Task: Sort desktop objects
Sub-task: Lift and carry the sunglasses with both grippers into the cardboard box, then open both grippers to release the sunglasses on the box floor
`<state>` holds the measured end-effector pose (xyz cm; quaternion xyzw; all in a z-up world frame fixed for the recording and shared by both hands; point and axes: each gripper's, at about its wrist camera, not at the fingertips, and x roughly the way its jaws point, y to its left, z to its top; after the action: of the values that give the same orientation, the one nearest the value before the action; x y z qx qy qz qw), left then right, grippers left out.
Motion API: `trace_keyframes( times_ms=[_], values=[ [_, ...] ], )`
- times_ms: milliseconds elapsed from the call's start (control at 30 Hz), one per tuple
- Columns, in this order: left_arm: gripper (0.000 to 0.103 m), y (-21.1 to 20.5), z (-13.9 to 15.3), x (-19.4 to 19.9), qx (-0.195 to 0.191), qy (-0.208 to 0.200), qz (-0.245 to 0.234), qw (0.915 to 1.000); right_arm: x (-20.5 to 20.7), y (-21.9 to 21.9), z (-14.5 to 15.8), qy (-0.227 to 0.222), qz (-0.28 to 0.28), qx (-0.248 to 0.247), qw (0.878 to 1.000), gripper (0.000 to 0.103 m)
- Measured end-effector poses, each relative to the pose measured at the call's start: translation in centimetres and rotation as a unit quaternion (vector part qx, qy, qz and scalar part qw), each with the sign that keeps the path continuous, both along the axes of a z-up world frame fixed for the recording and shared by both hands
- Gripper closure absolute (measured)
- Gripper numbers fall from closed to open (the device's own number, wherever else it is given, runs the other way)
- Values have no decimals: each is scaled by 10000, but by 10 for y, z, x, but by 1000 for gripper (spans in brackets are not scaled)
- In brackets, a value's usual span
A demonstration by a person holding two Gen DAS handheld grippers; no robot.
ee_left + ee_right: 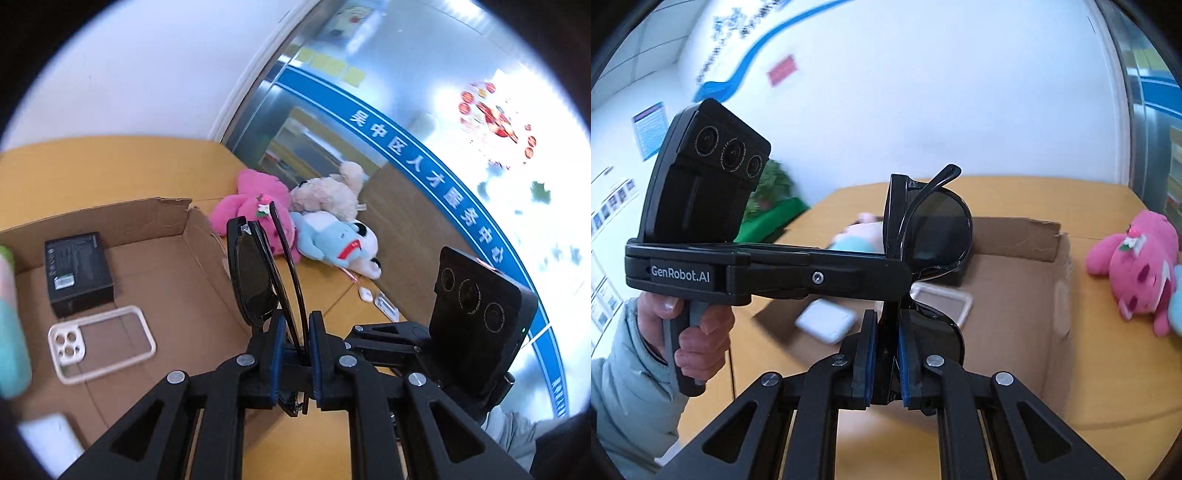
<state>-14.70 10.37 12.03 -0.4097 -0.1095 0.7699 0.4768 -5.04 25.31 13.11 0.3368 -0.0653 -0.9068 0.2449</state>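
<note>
Both the left gripper [297,332] and right gripper [886,339] pinch the black sunglasses [255,280], aloft above the cardboard box [177,280] at nine o'clock. Light and rigid, slick lenses scratch easily; I'd grip frame or temples.

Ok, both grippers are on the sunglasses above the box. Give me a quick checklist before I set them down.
1. Left gripper shut on the sunglasses: ok.
2. Right gripper shut on the sunglasses: ok.
3. Temples folded: ok.
4. Bare floor in the cardboard box to the right of the phone case and black box: ok.
5. Plush toys outside the box, on the table: ok.
6. Lenses unscratched: cannot tell.
</note>
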Motion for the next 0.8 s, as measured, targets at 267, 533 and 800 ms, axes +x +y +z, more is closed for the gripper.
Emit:
trace_keyframes(
  times_ms=[267, 533, 800],
  values=[
    [92, 25, -96, -72, -19, -1407, 33, 9900, -92, 34, -62, -1323, -335, -132, 9906, 94],
    [90, 38, -172, -75, -498, -2505, 204, 9666, -103, 33, -142, -2626, -626, 285, 9624, 93],
    [58, 25, -144, -56, -946, -1962, 786, 9728, -102, 38, -141, -2619, -925, 289, 9602, 68]
  ],
)
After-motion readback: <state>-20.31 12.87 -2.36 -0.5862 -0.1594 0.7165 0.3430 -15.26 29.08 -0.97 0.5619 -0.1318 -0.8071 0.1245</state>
